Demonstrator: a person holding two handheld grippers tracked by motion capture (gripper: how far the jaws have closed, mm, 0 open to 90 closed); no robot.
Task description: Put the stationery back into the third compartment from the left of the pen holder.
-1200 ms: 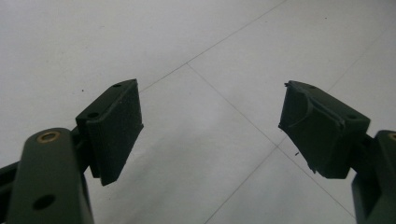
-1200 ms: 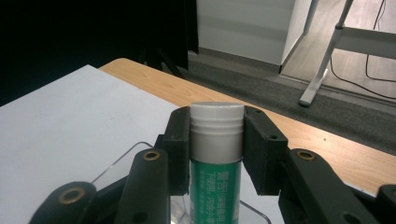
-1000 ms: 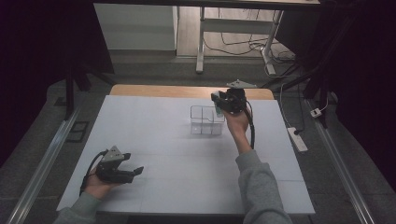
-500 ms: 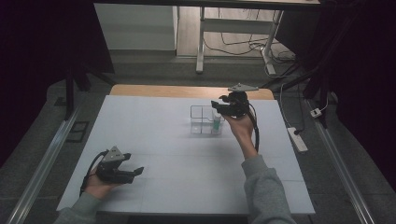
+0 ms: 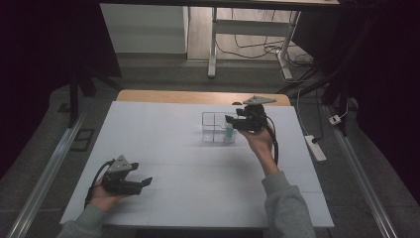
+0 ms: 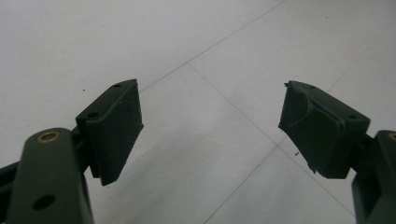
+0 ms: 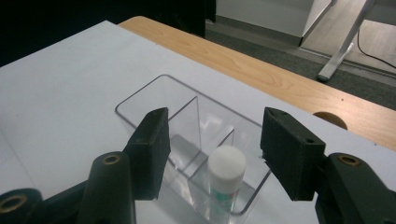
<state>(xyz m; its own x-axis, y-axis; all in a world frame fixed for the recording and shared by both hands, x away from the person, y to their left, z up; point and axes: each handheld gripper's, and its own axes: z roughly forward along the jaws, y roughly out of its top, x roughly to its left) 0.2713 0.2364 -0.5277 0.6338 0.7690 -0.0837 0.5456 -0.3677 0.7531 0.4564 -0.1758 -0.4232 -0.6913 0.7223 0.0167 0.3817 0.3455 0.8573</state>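
The right gripper view shows a small bottle (image 7: 225, 179) with a white cap standing upright in the near right compartment of a clear divided box (image 7: 154, 95); the right claw (image 7: 215, 154) has its jaws apart above it, pads not touching. In the high view the bottle (image 5: 230, 132) reads as a greenish spot inside the box (image 5: 210, 119), which sits on the white bench (image 5: 163, 129). The left gripper view shows the left claw (image 6: 210, 130) with jaws wide apart over bare bench. Against the earlier frames, the right claw (image 5: 233, 121) has just opened from closed and shifted toward the person; the left claw (image 5: 141, 184) has kept its place.
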